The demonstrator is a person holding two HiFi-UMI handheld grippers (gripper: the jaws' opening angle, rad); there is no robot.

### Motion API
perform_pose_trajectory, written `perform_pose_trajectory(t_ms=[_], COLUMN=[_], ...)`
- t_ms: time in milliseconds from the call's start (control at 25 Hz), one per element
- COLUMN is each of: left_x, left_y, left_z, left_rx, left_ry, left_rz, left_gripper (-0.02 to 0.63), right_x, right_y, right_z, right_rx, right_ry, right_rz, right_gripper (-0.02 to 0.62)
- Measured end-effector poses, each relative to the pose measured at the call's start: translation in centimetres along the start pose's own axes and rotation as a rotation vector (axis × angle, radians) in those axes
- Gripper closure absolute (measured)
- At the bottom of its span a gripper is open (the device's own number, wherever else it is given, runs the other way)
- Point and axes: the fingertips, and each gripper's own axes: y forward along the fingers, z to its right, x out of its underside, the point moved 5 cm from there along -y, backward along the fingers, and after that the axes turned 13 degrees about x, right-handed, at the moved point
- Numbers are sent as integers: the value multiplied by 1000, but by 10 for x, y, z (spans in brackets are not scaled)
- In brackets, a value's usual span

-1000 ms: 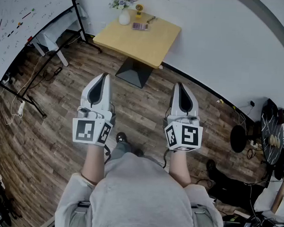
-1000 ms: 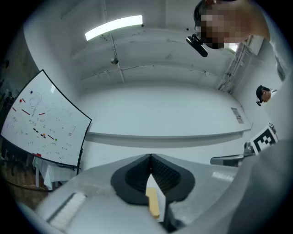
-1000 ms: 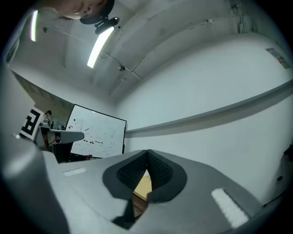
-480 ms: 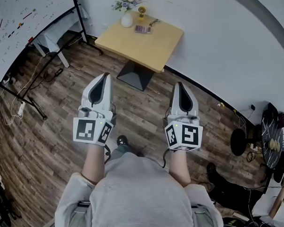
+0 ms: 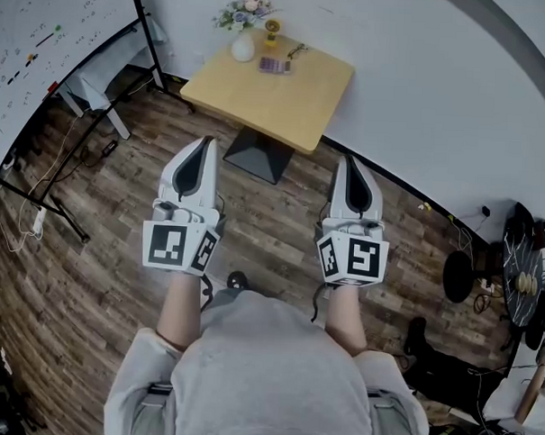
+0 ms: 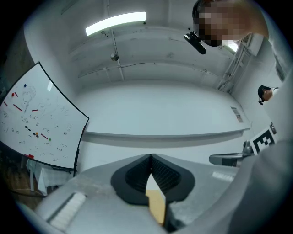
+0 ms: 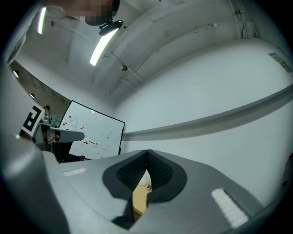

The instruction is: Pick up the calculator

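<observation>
While both jaw pairs sit pressed together w/ nothing held, left hand-held gripper (image 5: 202,146) & right hand-held gripper (image 5: 350,163) hang over the floor (image 5: 272,221), well short of the tabletop (image 5: 291,100). Calculator (image 5: 274,65) lies at its far side by a vase (image 5: 243,49), untouched: approach, grasp, lift all left.

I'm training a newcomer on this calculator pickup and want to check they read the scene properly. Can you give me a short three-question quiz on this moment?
1. True or false: the calculator lies on the table, near the white vase.
2. The left tool and right tool are: A) both shut and empty; B) both open; C) shut on the calculator.
3. Fill in: both tools are held over the wooden ___, short of the table.
Key: 1 true; 2 A; 3 floor.
</observation>
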Motion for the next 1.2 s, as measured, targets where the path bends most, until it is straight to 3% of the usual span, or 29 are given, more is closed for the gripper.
perform_pose_trajectory(t_ms=[680, 1200], left_x=[28, 41], left_y=[44, 50], left_z=[-73, -96], left_rx=[107, 117], left_ry=[-33, -47], left_rz=[-29, -46], left_gripper=[600, 600], right_x=[25, 38], right_y=[63, 76], right_z=[-39, -48], right_rx=[46, 74], right_ry=[14, 8], right_rz=[-32, -61], right_gripper=[594, 594])
